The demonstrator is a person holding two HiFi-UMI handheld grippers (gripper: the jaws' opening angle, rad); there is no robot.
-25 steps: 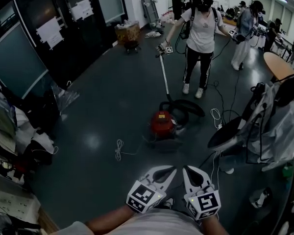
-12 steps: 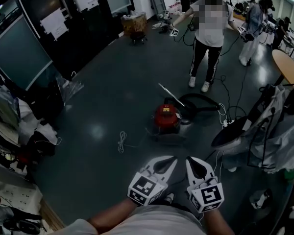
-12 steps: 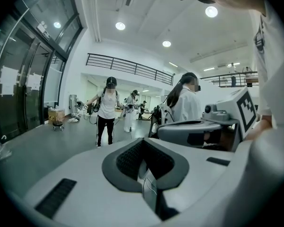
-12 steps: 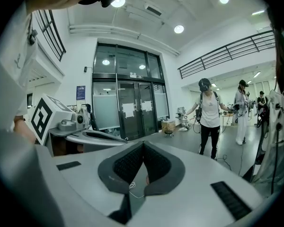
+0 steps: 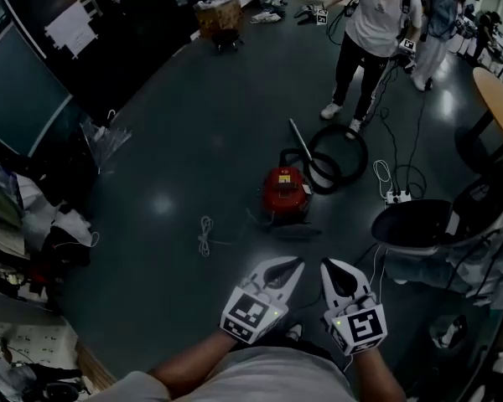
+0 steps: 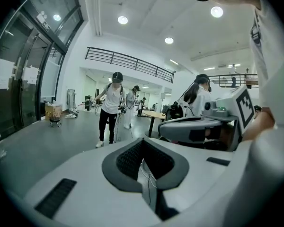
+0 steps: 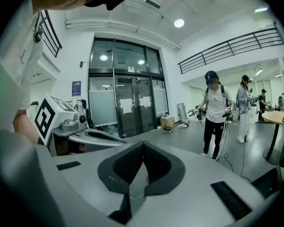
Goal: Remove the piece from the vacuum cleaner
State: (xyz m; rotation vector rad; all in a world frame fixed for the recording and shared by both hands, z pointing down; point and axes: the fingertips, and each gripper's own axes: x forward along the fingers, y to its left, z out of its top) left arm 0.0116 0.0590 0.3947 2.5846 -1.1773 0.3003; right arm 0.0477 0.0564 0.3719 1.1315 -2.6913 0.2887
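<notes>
- Left tool (image 5: 295, 263) and right tool (image 5: 326, 265): both pinched closed, empty, side by side.
- Vacuum cleaner (image 5: 285, 193) sits on the floor (image 5: 193, 141) well ahead, its hose (image 5: 345, 164) coiled beside it.
- Its wand (image 5: 298, 136) is probably rigid, light and slick; grip near the joint.

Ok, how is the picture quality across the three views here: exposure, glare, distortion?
Head view: dim overall, with pale lamp reflections on the glossy floor; the red vacuum cleaner reads clearly. Left gripper view: bright, strong fisheye bending, black corners, the left tongs soft up close. Right gripper view: same fisheye look, ceiling lamps blown out, right tongs slightly soft.
</notes>
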